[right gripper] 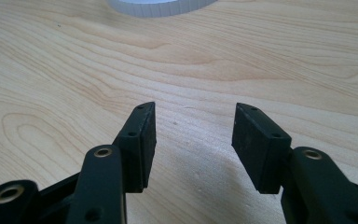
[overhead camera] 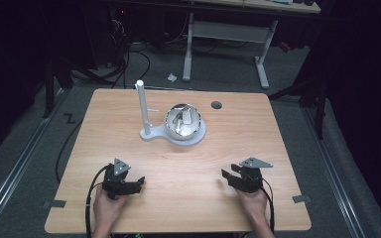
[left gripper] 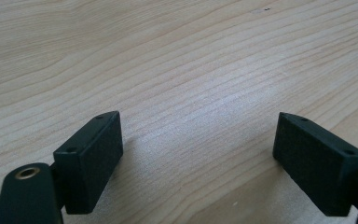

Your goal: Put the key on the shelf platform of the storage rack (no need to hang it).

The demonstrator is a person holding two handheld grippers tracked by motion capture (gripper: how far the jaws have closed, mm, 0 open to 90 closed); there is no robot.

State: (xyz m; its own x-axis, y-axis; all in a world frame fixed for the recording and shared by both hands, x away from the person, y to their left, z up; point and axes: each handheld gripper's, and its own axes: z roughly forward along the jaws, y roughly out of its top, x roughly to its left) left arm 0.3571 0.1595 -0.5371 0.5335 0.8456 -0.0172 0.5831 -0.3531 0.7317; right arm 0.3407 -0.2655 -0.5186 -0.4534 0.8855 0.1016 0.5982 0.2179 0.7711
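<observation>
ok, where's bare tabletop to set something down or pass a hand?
Bare wood between the left gripper and right gripper, both open and empty, up to the white stand. Also free left of its post and right of the metal bowl. Crowded only at the stand, mid-back.

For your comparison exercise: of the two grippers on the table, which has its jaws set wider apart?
The left gripper: its jaws stand far apart over bare wood, while the right gripper shows a clearly narrower gap.

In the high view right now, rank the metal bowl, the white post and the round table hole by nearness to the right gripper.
From the right gripper:
1. Metal bowl, table centre, on the white base.
2. Round table hole, behind the bowl near the far edge; close to the bowl's distance.
3. White post, left of the bowl.
</observation>
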